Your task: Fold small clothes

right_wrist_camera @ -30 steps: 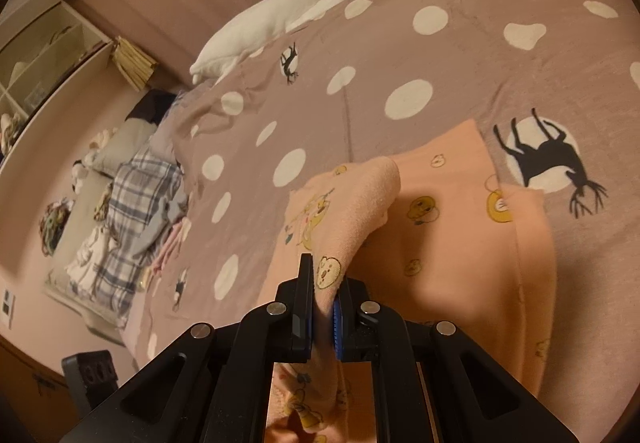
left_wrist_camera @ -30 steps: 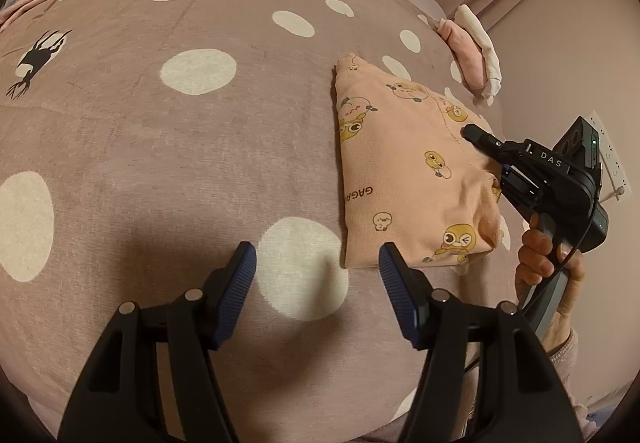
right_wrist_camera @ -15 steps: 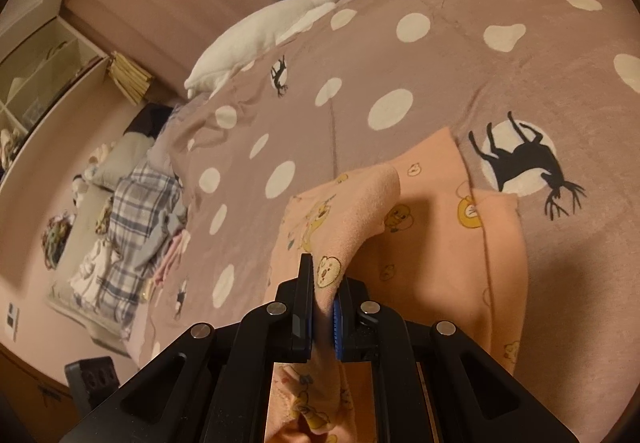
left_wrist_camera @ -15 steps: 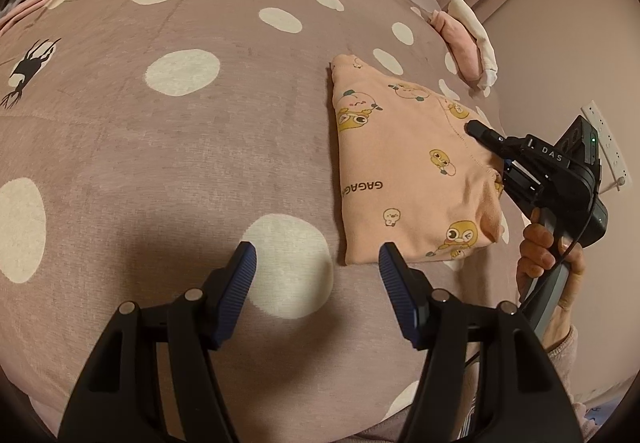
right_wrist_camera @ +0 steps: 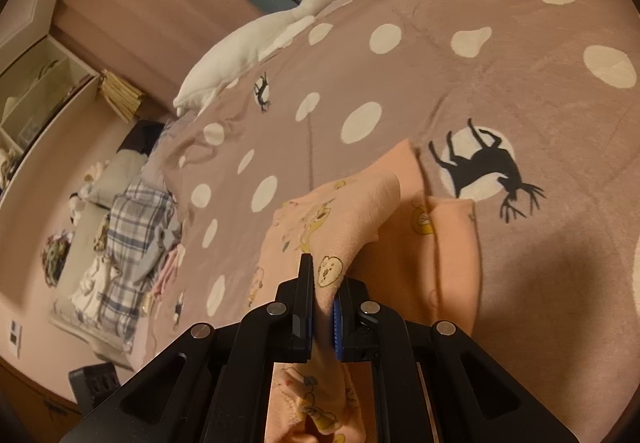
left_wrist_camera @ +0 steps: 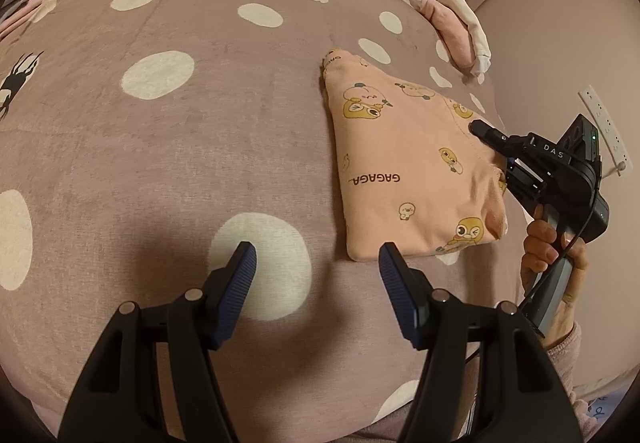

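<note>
My right gripper (right_wrist_camera: pixel 323 297) is clamped on a raised fold of the peach cartoon-print garment (right_wrist_camera: pixel 348 219), fabric pinched tight between both pads and draping down below them. My left gripper (left_wrist_camera: pixel 316 263) hangs with its jaws apart, nothing between them, over a white dot of the polka-dot bedspread (left_wrist_camera: pixel 180 147) just beside the garment's near corner.

From the left camera I get the garment (left_wrist_camera: pixel 404 163) whole: a folded wedge on the bedspread, "GAGAGA" printed across it, and my right hand (left_wrist_camera: pixel 552 247) holding the other tool at its far edge. The right camera shows instead the lifted flap arching over the flatter layer, a black deer silhouette (right_wrist_camera: pixel 484 167) beside it, a plush goose (right_wrist_camera: pixel 260 39) farther up the bed, and a plaid cloth heap (right_wrist_camera: pixel 132 239) off to the left. Both views catch the folded pink-and-white pile (left_wrist_camera: pixel 460 27) near the bed's edge.
</note>
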Tool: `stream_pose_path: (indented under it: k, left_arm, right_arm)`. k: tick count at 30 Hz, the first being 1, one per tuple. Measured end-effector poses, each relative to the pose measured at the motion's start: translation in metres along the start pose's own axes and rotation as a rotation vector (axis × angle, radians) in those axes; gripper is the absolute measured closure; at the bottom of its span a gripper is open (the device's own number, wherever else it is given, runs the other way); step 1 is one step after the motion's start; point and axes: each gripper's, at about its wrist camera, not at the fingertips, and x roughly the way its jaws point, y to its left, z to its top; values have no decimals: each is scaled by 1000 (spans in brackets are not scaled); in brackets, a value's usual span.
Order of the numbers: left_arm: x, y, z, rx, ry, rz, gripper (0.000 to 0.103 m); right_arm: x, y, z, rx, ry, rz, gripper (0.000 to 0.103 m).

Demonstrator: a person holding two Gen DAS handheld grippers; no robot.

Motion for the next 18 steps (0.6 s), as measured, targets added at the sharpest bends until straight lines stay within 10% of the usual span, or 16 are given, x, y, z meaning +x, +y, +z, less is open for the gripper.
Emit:
stream_pose_path:
  k: [18]
  left_arm:
    - [8, -32, 12, 79, -7, -3, 39]
  right_arm:
    - [-6, -14, -1, 26, 9, -17, 93]
